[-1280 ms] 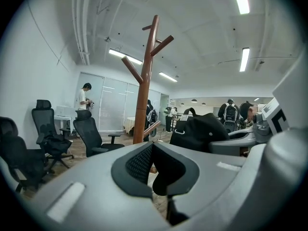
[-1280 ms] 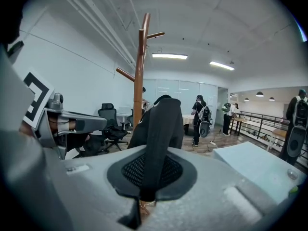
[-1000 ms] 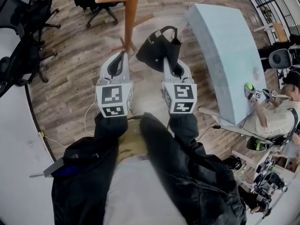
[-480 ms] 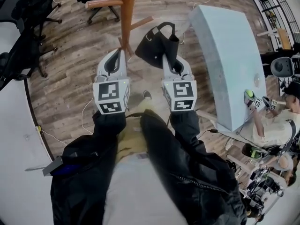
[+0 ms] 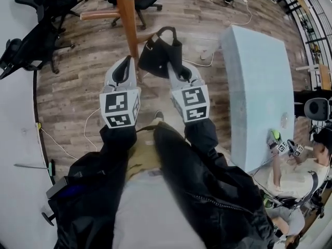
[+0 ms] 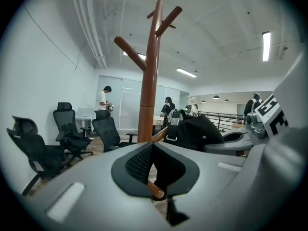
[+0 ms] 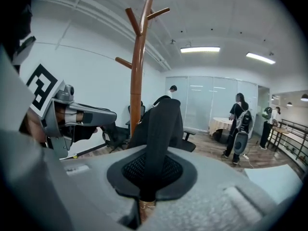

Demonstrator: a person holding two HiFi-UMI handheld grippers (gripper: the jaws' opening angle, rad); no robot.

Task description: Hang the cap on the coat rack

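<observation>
- Far left of the head view: black office chairs (image 5: pixel 31 40), which we judge to be off our route.
- Left of centre: left gripper (image 5: pixel 127 66). Its jaws are drawn together on nothing. In its own view the pads meet, with the rack beyond.
- Upper centre: coat rack (image 5: pixel 126 14), a wooden post. Its pegs (image 6: pixel 130 52) branch high in both gripper views.
- Just right of the post: cap (image 5: pixel 158 53), black. It hangs from the right gripper (image 5: pixel 174 69) with the strap loop uppermost. It is near the post and, as far as we can tell, not touching it.
- Right gripper's own view: the jaws are clamped on a fold of the cap's fabric.
- Right side: pale blue table (image 5: pixel 257 87).
- Handling, in our judgement: the carry is under way and no peg has been reached.
  - We would hold the clamp firm and raise the cap above a peg.
  - We would then bring its hollow or strap loop over the tip and lower it until the peg takes the weight.
  - Only then would we release.
  - The idle left gripper could steady the swinging crown.
</observation>
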